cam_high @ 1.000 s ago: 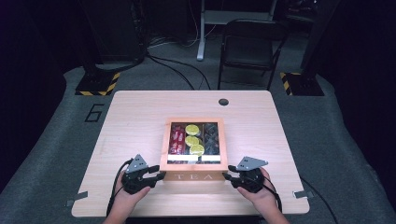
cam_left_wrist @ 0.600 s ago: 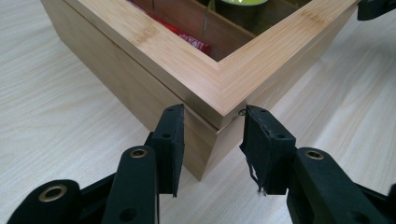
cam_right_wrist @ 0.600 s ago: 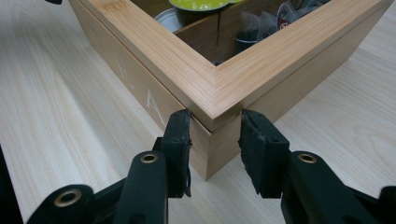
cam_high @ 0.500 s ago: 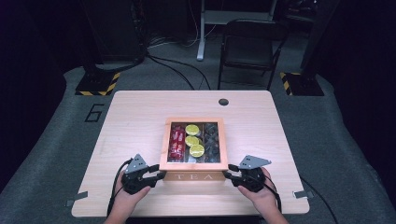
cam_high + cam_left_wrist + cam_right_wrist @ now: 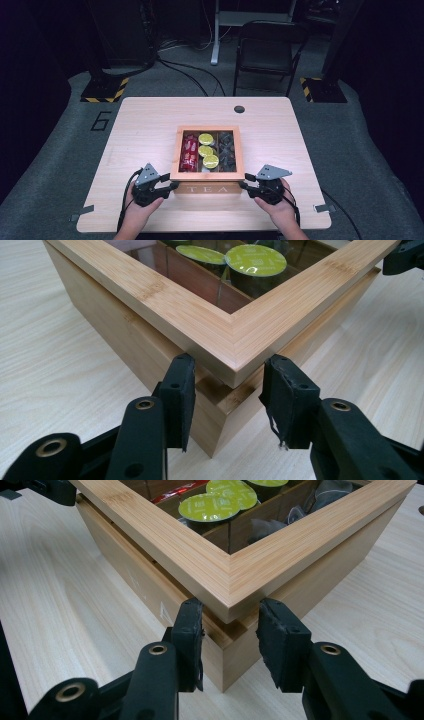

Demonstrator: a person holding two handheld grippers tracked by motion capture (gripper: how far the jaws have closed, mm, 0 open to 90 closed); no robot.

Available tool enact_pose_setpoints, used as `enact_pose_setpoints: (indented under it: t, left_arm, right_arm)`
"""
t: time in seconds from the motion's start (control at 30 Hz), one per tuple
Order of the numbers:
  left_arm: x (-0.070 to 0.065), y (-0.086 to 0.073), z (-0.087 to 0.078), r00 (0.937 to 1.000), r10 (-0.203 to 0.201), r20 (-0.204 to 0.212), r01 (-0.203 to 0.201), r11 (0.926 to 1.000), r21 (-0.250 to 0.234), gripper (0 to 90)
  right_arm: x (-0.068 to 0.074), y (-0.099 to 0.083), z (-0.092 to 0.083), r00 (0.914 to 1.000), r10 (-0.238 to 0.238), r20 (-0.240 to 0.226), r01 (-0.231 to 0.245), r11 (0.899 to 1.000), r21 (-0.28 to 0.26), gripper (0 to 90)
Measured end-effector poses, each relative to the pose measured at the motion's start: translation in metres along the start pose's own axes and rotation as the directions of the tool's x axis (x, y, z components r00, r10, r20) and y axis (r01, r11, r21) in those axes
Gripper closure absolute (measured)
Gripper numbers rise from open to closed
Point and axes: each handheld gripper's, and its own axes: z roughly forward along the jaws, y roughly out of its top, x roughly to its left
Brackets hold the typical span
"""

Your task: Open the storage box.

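Tea box (image 5: 207, 172) sits near the middle of the bench (image 5: 150, 125) in the high view, toward the person's edge, with "TEA" lettered on its front wall. Through its glass lid show red packets (image 5: 188, 152) in the left compartment, three yellow-green capsules (image 5: 205, 150) in the middle one and dark sachets (image 5: 227, 150) in the right one. The left gripper (image 5: 172, 186) meets the box's front left corner and the right gripper (image 5: 243, 185) its front right corner, each carried by a hand (image 5: 140, 212) that comes in from the bottom edge.

In the left gripper view, the left gripper (image 5: 227, 392) straddles the corner of the box (image 5: 125, 335), its jaws flanking the two walls just under the lid frame. They have just been opening, and with the corner between them the pads look slightly clear of the wood. The right gripper (image 5: 402, 257) shows at the top right.

In the right gripper view, the right gripper (image 5: 229, 630) has its jaws clenched on the other front corner of the box (image 5: 300, 580), the pads pressing both walls below the lid frame. Capsules (image 5: 209, 506) lie under the glass.
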Motion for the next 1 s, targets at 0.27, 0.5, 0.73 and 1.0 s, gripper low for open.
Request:
enact_pose_setpoints:
  t: [0.27, 0.5, 0.73, 1.0]
  left_arm:
    - [-0.003, 0.002, 0.001, 0.9997, 0.003, -0.023, -0.003, 1.0, -0.001, 50.0]
    - [-0.002, 0.007, -0.002, 0.9996, 0.014, -0.025, -0.013, 0.9999, 0.005, 48.3]
    - [-0.001, 0.016, -0.007, 0.9994, 0.02, -0.029, -0.02, 0.9998, 0.005, 46.9]
    - [0.001, 0.034, -0.018, 0.999, 0.03, -0.032, -0.031, 0.9991, -0.029, 47.2]
  right_arm:
    - [0.002, 0.001, 0.0, 0.9996, -0.012, 0.025, 0.012, 1.0, -0.004, 55.5]
    - [0.001, 0.005, 0.0, 0.9993, -0.019, 0.033, 0.02, 1.0, -0.02, 50.5]
    - [-0.001, 0.014, -0.003, 0.9998, 0.003, 0.018, -0.003, 1.0, -0.024, 49.3]
    - [-0.004, 0.032, -0.009, 0.9997, 0.017, 0.018, -0.016, 0.999, -0.043, 47.8]
